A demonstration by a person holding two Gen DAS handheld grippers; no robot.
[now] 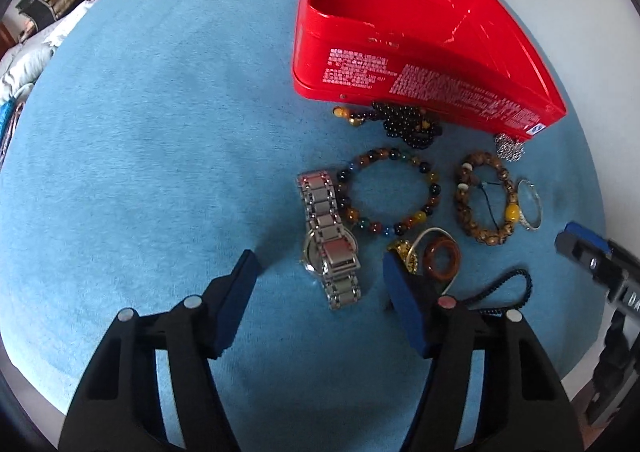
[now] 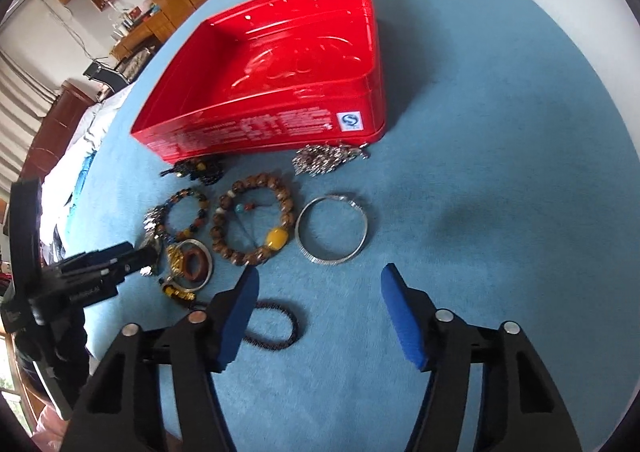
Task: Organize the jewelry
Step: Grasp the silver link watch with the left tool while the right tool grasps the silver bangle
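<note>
While my left gripper [image 1: 320, 272] hangs with fingers parted and empty around the steel watch [image 1: 329, 242], its strap running lengthwise away from me, my right gripper [image 2: 320, 284] (also unclenched, empty) hovers just short of the silver bangle [image 2: 331, 229], near the red tin [image 2: 280, 100].

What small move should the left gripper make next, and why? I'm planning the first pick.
Probably lower the left gripper straight onto the watch and close on its band. The watch lies between the open fingers on the blue cloth, untouched. The red box beyond it looks empty, so nothing seems sorted yet. The right gripper hovers open near the silver bangle.
</note>
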